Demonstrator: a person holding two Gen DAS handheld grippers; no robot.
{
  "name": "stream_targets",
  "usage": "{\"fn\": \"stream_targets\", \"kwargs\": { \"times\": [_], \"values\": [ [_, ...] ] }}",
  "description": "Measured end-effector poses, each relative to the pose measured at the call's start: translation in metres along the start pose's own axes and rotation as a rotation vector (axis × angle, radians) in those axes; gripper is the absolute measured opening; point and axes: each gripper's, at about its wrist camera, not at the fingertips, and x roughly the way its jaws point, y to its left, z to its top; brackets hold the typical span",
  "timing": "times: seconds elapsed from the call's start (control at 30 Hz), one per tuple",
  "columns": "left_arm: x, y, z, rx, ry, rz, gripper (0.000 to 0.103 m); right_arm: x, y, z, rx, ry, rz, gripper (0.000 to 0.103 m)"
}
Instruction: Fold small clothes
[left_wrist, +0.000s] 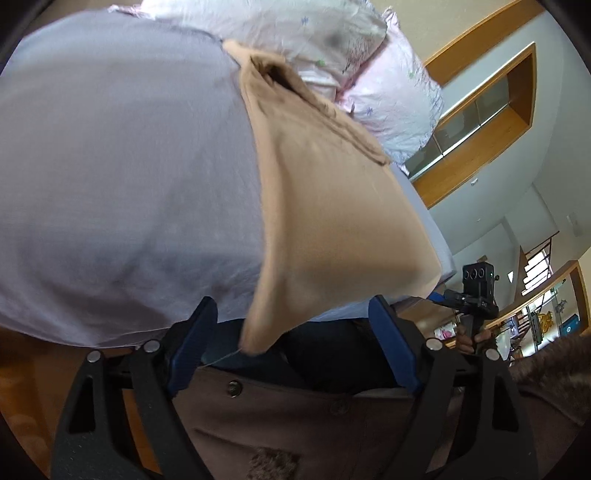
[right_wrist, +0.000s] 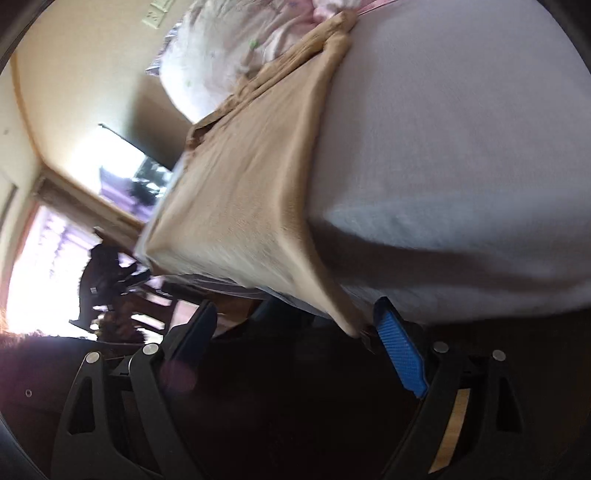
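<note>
Left wrist view: left gripper (left_wrist: 291, 325) spread wide, blue fingers (left_wrist: 188, 350) well apart, nothing pinched. Tan garment (left_wrist: 325, 206) lying on the bed sheet (left_wrist: 122, 177), one corner drooping over the sheet's near edge down between the fingers without being clamped. Bunched end of the garment reaching the floral quilt (left_wrist: 332, 48) at the far side of the sheet. Beyond the garment's other hanging corner, the right gripper (left_wrist: 476, 291) seen from outside, held in a hand; its state cannot be told here.

Right wrist view, blurred: right gripper (right_wrist: 295, 325) spread open, blue pad (right_wrist: 400, 354) just beside a drooping corner of the tan garment (right_wrist: 240, 206), contact unclear. Garment spread along the bed sheet (right_wrist: 461, 155), edge overhanging. Floral quilt (right_wrist: 229, 55) beside the garment's crumpled far end.
</note>
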Motion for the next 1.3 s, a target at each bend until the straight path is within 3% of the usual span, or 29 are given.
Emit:
{"fn": "stream_targets", "kwargs": {
  "times": [0.03,0.07,0.1,0.13,0.17,0.2,0.37,0.47,0.57,0.67,0.73,0.8,0.93,1.03,1.1,1.13,1.17,1.2,1.27,1.3],
  "values": [
    [0.011,0.0,0.002,-0.013,0.011,0.01,0.075,0.003,-0.001,0.002,0.001,0.003,0.014,0.084],
    [0.015,0.001,0.002,-0.031,0.015,0.005,0.064,0.01,-0.003,0.004,0.005,0.007,0.036,0.07],
    [0.02,0.003,0.003,-0.058,0.018,-0.01,0.043,0.015,-0.007,0.003,0.01,0.022,0.085,0.056],
    [0.026,0.007,0.003,-0.106,0.034,-0.053,0.032,0.021,-0.006,0.001,0.001,0.042,0.128,0.015],
    [0.027,0.009,0.002,-0.129,0.04,-0.088,0.014,0.018,-0.001,-0.004,-0.023,0.045,0.141,0.007],
    [0.025,0.009,0.0,-0.152,0.047,-0.114,0.005,0.015,0.005,-0.006,-0.047,0.039,0.159,0.007],
    [-0.006,-0.015,0.015,-0.11,0.008,-0.139,0.004,-0.028,0.045,0.016,-0.169,-0.096,0.249,0.007],
    [-0.029,-0.042,0.063,-0.026,-0.113,-0.158,0.004,-0.051,0.08,0.062,-0.286,-0.208,0.235,0.007],
    [-0.033,-0.049,0.127,0.0,-0.214,-0.131,0.004,-0.056,0.109,0.139,-0.348,-0.357,0.172,0.007],
    [-0.008,-0.035,0.203,-0.057,-0.292,-0.084,0.004,-0.037,0.109,0.214,-0.297,-0.46,0.078,0.007],
    [0.02,-0.019,0.244,-0.119,-0.292,-0.053,0.004,-0.012,0.094,0.257,-0.227,-0.478,-0.003,0.007],
    [0.057,0.005,0.284,-0.177,-0.269,0.011,0.004,0.019,0.073,0.295,-0.157,-0.467,-0.081,0.007],
    [0.11,0.046,0.318,-0.315,-0.213,0.057,0.004,0.065,0.018,0.335,0.015,-0.39,-0.195,0.007],
    [0.132,0.063,0.326,-0.387,-0.18,0.041,0.005,0.087,-0.015,0.351,0.176,-0.323,-0.213,0.008],
    [0.132,0.066,0.328,-0.394,-0.189,0.026,0.009,0.086,-0.022,0.355,0.228,-0.316,-0.196,0.02],
    [0.129,0.067,0.324,-0.394,-0.197,0.013,0.013,0.081,-0.021,0.356,0.237,-0.333,-0.203,0.06],
    [0.122,0.066,0.321,-0.396,-0.211,0.004,0.03,0.068,-0.015,0.352,0.228,-0.391,-0.201,0.094],
    [0.114,0.066,0.32,-0.4,-0.234,0.004,0.055,0.059,-0.009,0.35,0.206,-0.438,-0.178,0.098],
    [0.093,0.064,0.317,-0.4,-0.288,0.014,0.068,0.04,0.006,0.338,0.132,-0.473,-0.088,0.098],
    [0.083,0.061,0.314,-0.39,-0.291,0.032,0.068,0.038,0.01,0.333,0.119,-0.451,-0.079,0.098]
  ]
}}
